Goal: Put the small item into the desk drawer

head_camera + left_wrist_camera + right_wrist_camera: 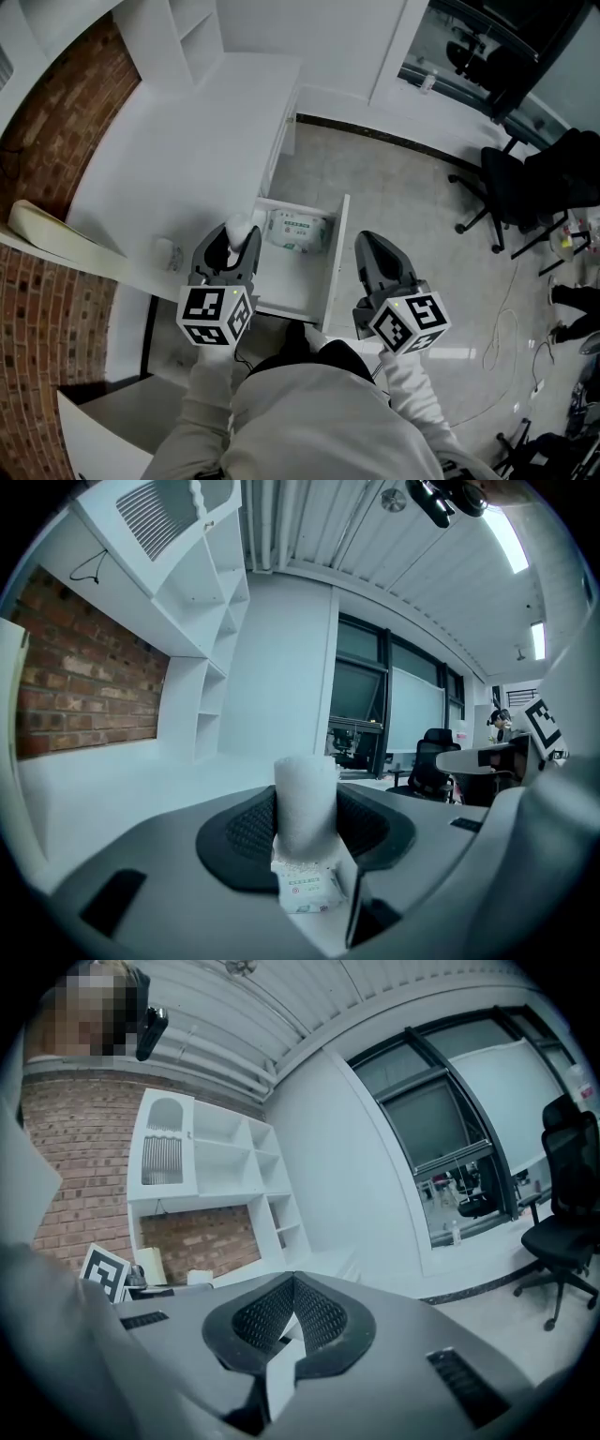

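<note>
A person in a pale sweatshirt stands at a white desk, a two-jaw gripper in each hand, before the desk's open drawer. The left gripper is clenched on the small item, a white, foam-like cylinder that stands upright between the dark ribbed pads. Seen from the head view, the cylinder hangs at the drawer's left edge, above its near-left corner and not yet inside.

A green-and-white pack of wipes lies at the far end of the drawer; the left gripper view shows it just below the held cylinder.

The right gripper is off the drawer's right side, above the grey floor. Its jaws are pressed together at the tips with nothing between them.

A small pale object, too blurred to name, sits on the desk near the left gripper. A brick wall runs along the desk's left side, and white open shelves stand at its far end. Black office chairs stand well apart at the far right.
</note>
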`<state>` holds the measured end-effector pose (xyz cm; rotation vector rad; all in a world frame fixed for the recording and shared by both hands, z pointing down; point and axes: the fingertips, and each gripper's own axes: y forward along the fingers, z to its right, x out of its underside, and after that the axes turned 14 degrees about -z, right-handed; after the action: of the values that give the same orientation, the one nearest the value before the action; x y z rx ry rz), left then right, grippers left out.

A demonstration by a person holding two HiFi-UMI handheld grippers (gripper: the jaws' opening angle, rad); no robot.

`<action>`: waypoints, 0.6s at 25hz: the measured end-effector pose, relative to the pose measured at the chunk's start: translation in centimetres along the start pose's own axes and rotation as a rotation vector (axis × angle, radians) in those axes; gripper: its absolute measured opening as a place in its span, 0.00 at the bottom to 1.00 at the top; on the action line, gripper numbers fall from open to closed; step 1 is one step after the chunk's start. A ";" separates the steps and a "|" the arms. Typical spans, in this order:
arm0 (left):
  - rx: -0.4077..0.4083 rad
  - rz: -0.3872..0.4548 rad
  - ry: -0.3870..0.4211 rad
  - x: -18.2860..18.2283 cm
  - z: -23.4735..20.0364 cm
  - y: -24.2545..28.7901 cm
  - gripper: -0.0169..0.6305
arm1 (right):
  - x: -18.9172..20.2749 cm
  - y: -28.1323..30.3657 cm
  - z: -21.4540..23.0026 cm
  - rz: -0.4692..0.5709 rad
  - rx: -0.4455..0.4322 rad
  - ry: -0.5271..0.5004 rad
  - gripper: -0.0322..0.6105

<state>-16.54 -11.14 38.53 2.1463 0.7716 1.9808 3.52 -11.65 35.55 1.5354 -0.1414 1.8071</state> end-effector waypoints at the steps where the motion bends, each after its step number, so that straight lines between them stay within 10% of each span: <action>1: 0.004 0.000 -0.001 0.0 -0.1 0.2 0.32 | 0.0 0.1 0.0 -0.001 0.003 0.000 0.09; 15: 0.018 0.002 0.008 -1.2 -0.7 2.4 0.32 | -2.1 1.2 1.2 0.039 0.023 -0.014 0.09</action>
<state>-16.53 -13.92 38.51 2.1510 0.7920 1.9916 3.79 -14.05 34.45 1.5718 -0.1587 1.8340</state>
